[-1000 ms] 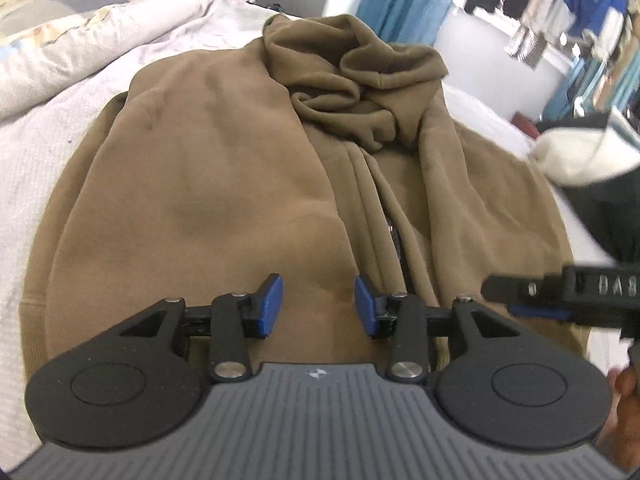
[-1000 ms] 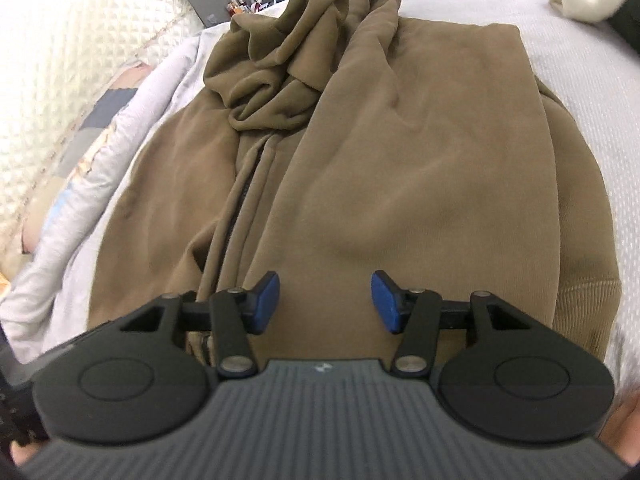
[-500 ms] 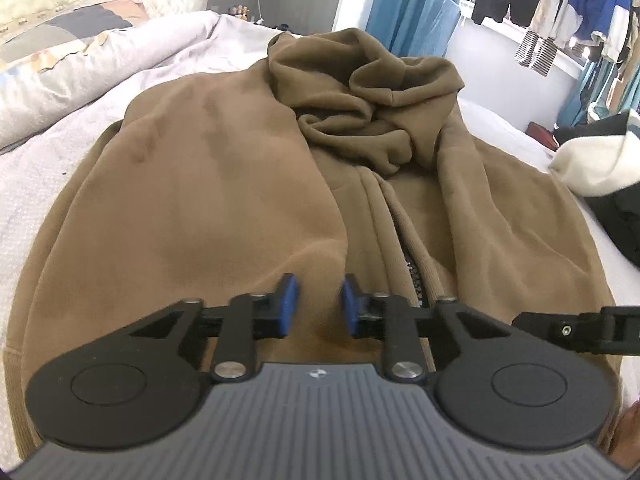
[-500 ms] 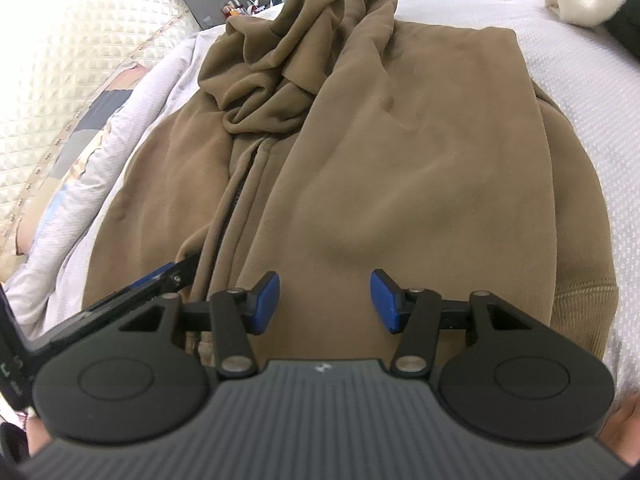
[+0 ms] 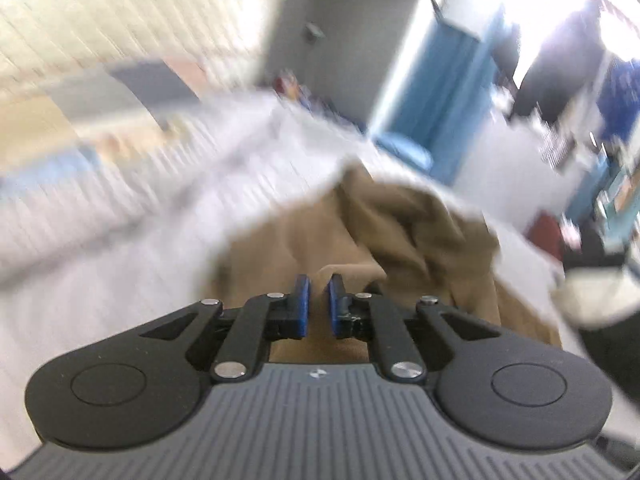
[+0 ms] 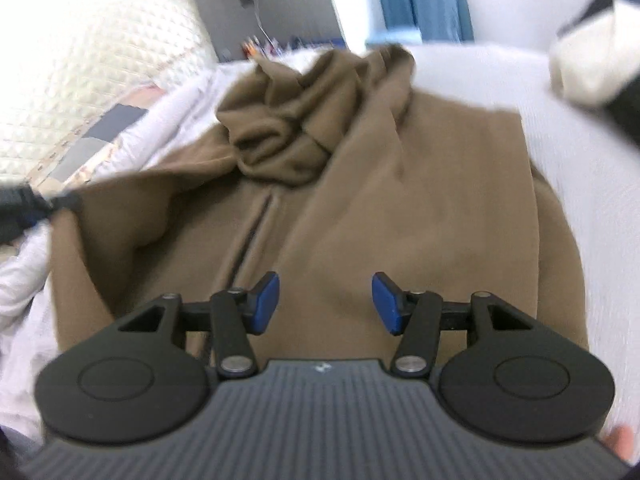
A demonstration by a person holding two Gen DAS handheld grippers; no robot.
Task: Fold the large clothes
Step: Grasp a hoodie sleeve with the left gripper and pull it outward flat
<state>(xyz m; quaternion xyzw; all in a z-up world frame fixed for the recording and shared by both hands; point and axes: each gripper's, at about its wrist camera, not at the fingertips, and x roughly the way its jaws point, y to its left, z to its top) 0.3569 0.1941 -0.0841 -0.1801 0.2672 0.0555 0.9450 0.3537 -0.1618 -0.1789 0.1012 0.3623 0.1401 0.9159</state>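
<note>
A brown zip hoodie [image 6: 420,200] lies front up on the bed, its hood bunched at the far end. My left gripper [image 5: 319,300] is closing its jaws with a fold of the hoodie [image 5: 400,232] pinched between the blue pads. In the right wrist view the left gripper [image 6: 60,202] shows at the far left, holding the hoodie's left edge raised off the bed. My right gripper [image 6: 325,300] hovers open over the hoodie's lower front, right of the zip, with nothing between its fingers.
The hoodie rests on a white bedspread [image 6: 580,184]. A quilted cream headboard [image 6: 80,92] and a patchwork pillow [image 6: 100,140] are on the left. A cream and black garment [image 6: 588,68] lies at the far right. Blue curtains hang beyond the bed.
The left gripper has shut on the hoodie's lower left part and swung up and to the left, lifting that edge; its view is now blurred. The right gripper has stayed in place, open.
</note>
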